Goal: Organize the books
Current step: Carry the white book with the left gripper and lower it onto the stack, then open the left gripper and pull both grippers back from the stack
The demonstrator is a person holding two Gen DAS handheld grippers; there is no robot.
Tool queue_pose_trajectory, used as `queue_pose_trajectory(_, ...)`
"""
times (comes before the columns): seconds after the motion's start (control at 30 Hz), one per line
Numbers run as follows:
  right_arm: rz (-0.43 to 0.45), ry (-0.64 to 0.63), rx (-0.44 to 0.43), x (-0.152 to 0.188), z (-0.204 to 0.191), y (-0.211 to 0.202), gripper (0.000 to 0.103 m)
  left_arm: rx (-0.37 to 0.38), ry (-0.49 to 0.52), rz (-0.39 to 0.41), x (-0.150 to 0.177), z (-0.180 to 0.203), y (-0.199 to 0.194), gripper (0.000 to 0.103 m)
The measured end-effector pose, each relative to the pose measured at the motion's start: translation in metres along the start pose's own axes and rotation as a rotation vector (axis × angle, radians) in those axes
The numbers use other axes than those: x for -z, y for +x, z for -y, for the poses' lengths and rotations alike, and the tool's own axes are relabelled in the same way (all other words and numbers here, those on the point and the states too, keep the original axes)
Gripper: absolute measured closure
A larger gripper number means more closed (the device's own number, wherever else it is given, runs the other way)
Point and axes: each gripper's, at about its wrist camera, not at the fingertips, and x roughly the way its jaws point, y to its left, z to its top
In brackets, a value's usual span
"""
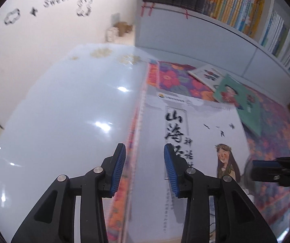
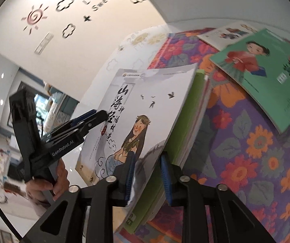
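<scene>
Right gripper parted round the stack edge; left gripper parted, empty, over the white book — square edges before fetching the green book.

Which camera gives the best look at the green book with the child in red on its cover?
The right wrist view: the green book fills the upper right there, its cover sharp enough to show the child's red clothes. The left wrist view shows the same book smaller and blurred, lying over a white picture book.
</scene>
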Motion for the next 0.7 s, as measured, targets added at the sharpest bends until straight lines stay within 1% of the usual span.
queue_pose_trajectory(0.03, 0.006, 0.017, -0.004, 0.001, 0.003, -0.005, 0.063, -0.013, 0.005, 0.012, 0.001, 0.001, -0.006, 0.062)
queue_pose_trajectory(0.07, 0.016, 0.026, 0.002, 0.003, 0.005, -0.012, 0.054, -0.014, 0.007, 0.022, 0.002, 0.002, -0.013, 0.057)
queue_pose_trajectory(0.1, 0.034, 0.024, 0.007, 0.006, 0.006, -0.021, 0.054, -0.009, 0.008, 0.034, 0.003, 0.003, -0.02, 0.054)
queue_pose_trajectory(0.17, 0.053, 0.008, 0.022, 0.013, 0.007, -0.04, 0.053, 0.0, 0.005, 0.066, 0.004, 0.007, -0.034, 0.045)
queue_pose_trajectory(0.3, 0.096, 0.029, 0.045, 0.032, 0.016, -0.082, 0.051, 0.017, 0.031, 0.117, 0.006, 0.028, -0.066, 0.043)
queue_pose_trajectory(0.37, 0.135, 0.045, 0.073, 0.043, 0.021, -0.108, 0.05, 0.037, 0.049, 0.139, 0.009, 0.043, -0.083, 0.042)
queue_pose_trajectory(0.4, 0.153, 0.054, 0.082, 0.048, 0.024, -0.12, 0.05, 0.054, 0.066, 0.15, 0.011, 0.054, -0.092, 0.041)
queue_pose_trajectory(0.47, 0.193, 0.078, 0.099, 0.065, 0.03, -0.15, 0.049, 0.086, 0.093, 0.163, 0.013, 0.074, -0.104, 0.037)
queue_pose_trajectory(0.53, 0.224, 0.095, 0.108, 0.079, 0.033, -0.173, 0.048, 0.134, 0.122, 0.167, 0.018, 0.096, -0.114, 0.036)
queue_pose_trajectory(0.6, 0.266, 0.111, 0.122, 0.099, 0.036, -0.205, 0.048, 0.169, 0.153, 0.165, 0.022, 0.117, -0.124, 0.036)
queue_pose_trajectory(0.63, 0.283, 0.115, 0.128, 0.107, 0.036, -0.216, 0.048, 0.183, 0.174, 0.176, 0.024, 0.13, -0.133, 0.036)
queue_pose_trajectory(0.67, 0.313, 0.123, 0.14, 0.12, 0.036, -0.236, 0.048, 0.191, 0.194, 0.199, 0.026, 0.143, -0.144, 0.036)
queue_pose_trajectory(0.7, 0.328, 0.126, 0.146, 0.127, 0.034, -0.247, 0.048, 0.193, 0.212, 0.222, 0.028, 0.154, -0.155, 0.036)
